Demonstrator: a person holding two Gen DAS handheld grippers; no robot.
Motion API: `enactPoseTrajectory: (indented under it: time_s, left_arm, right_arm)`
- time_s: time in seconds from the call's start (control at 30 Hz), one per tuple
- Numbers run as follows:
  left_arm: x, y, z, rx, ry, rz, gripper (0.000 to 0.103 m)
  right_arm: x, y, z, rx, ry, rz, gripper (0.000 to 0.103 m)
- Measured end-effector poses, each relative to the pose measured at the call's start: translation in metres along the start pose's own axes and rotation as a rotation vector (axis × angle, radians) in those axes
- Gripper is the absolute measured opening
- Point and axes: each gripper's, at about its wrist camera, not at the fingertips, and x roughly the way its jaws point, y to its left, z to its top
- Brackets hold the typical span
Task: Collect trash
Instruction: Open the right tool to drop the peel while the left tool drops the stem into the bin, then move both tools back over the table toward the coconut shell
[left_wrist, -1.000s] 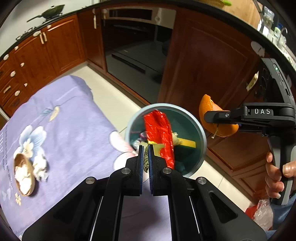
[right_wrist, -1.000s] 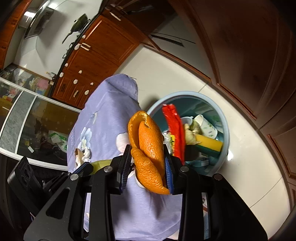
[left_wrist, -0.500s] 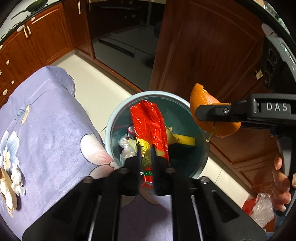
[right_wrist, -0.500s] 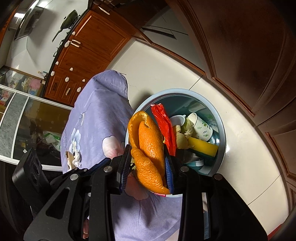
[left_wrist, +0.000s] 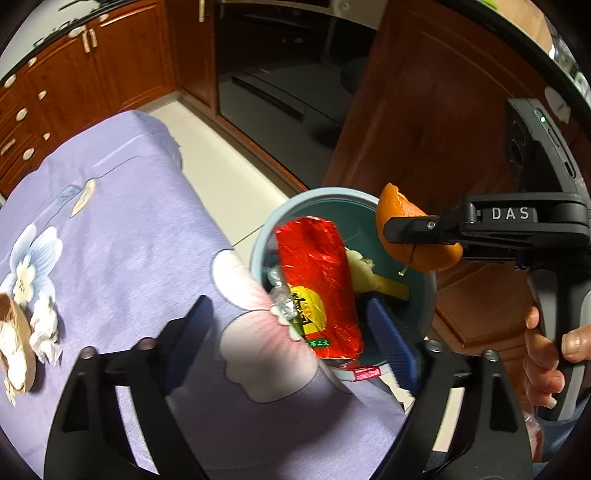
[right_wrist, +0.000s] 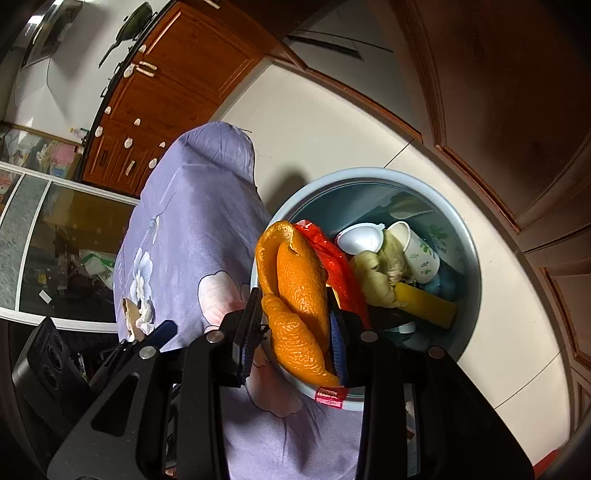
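A pale blue trash bin stands on the floor against the edge of the purple-clothed table. In it leans a red foil wrapper, among paper cups and a yellow piece. My left gripper hovers over the bin's near rim; its jaws are opening wide and nothing is pressed between them. My right gripper is shut on an orange peel and holds it above the bin's right side.
Crumpled white tissue and a brown shell-like dish lie on the cloth at the far left. Wooden cabinets and a dark oven front stand behind the bin. A person's hand grips the right handle.
My left jaws went from shut on a small greenish scrap to wide apart, and the scrap is gone from between them. Both grippers sank closer to the bin; the peel stays gripped.
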Motion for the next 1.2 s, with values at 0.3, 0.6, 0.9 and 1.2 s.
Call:
enactPoseTrajectory:
  time_s: [0.3,0.6,0.9,1.2]
  left_arm:
    - [-0.012,0.02,-0.007,-0.052,0.014,-0.008,0.095]
    - [-0.024,0.028,-0.014,-0.068,0.0,-0.015,0.096]
    - [-0.044,0.037,-0.024,-0.064,-0.032,-0.015,0.096]
    - [-0.067,0.057,-0.04,-0.098,-0.072,-0.016,0.097]
  right_arm:
    - [0.004,0.018,0.003,-0.02,-0.018,-0.021,0.07]
    - [-0.005,0.024,-0.004,-0.014,-0.038,-0.069,0.078]
    - [-0.01,0.036,-0.019,-0.013,-0.044,-0.073,0.078]
    - [-0.01,0.075,-0.034,-0.073,-0.046,-0.071,0.078]
